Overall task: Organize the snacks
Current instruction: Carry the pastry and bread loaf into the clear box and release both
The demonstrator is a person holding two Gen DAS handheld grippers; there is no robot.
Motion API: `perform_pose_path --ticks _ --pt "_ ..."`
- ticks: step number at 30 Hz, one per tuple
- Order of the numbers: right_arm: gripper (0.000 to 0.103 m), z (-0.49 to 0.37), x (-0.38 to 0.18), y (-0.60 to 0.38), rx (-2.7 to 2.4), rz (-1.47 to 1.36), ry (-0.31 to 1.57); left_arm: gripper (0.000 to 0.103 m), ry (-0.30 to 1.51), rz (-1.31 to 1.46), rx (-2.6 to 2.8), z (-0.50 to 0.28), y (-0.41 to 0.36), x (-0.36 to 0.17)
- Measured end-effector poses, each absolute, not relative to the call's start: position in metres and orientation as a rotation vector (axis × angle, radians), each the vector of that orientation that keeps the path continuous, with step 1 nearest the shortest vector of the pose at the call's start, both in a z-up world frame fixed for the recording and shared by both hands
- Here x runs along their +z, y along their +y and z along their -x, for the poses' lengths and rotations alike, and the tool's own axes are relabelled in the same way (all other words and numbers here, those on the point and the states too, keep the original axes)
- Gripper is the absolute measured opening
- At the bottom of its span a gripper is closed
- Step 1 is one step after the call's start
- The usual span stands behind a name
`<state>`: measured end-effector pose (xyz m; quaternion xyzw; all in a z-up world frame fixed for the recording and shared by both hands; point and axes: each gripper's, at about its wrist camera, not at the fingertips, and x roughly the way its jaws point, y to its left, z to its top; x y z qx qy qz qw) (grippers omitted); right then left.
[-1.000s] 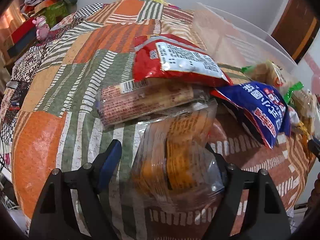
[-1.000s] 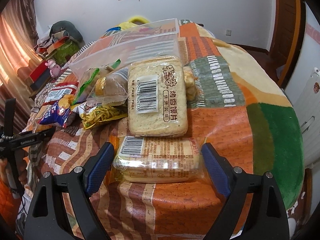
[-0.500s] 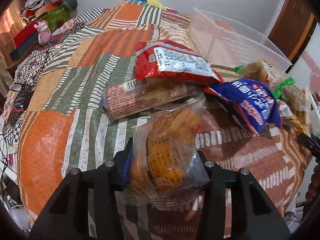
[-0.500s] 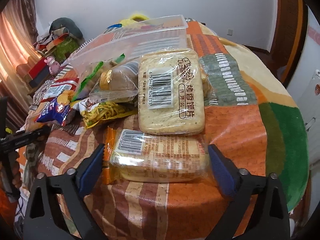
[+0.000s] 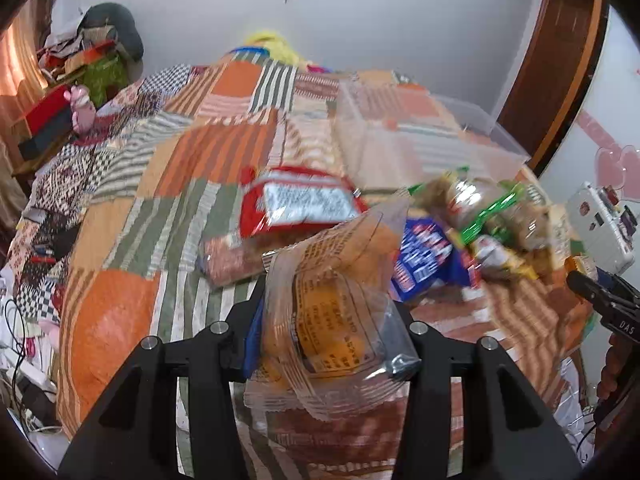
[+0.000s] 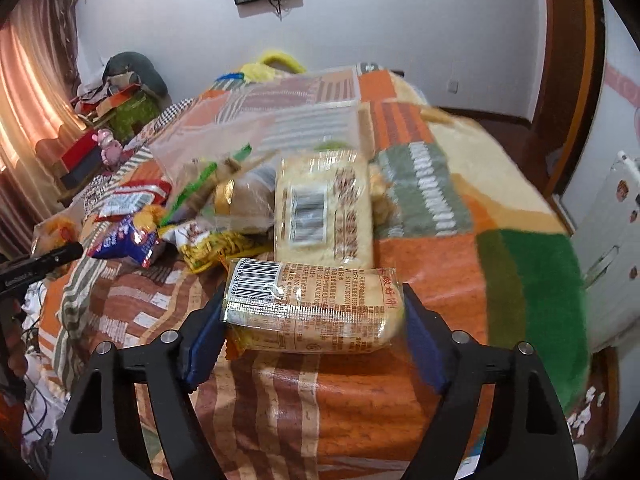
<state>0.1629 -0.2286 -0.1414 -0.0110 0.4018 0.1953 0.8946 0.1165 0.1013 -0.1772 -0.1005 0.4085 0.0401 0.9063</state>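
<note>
My left gripper [image 5: 328, 332] is shut on a clear bag of orange snacks [image 5: 332, 312] and holds it lifted above the patchwork bedspread [image 5: 132, 208]. My right gripper [image 6: 312, 312] is shut on a clear pack of pale biscuits with a barcode [image 6: 312, 308], raised a little off the cover. Behind it lies a flat pack of toast slices [image 6: 324, 216]. A red bag [image 5: 296, 200], a long brown biscuit pack [image 5: 232, 256] and a blue bag [image 5: 428, 260] lie in a pile. A clear plastic bin [image 5: 416, 136] stands behind them; it also shows in the right wrist view [image 6: 264, 128].
Green-trimmed clear bags [image 5: 484, 208] and a yellow noodle snack bag [image 6: 216, 244] lie beside the pile. A white appliance [image 5: 600, 224] stands at the right. Clutter and a pink toy [image 5: 80, 108] sit at the far left. A green patch [image 6: 532, 292] marks the bed's right edge.
Both grippers closed on their packs and lifted them. The left gripper rose with the orange snack bag; the right gripper closed on the biscuit pack and tilted up.
</note>
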Motion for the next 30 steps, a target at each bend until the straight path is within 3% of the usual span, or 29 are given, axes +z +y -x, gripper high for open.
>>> perform_pose_path --ticks 15,30 --pt "0.077 -0.180 -0.084 -0.224 0.424 -0.019 0.624 0.046 0.708 0.181 0.002 -0.153 0.066 -0.122" --pt "0.077 -0.239 -0.083 -0.181 0.459 -0.007 0.584 0.046 0.697 0.168 -0.009 -0.230 0.057 -0.114"
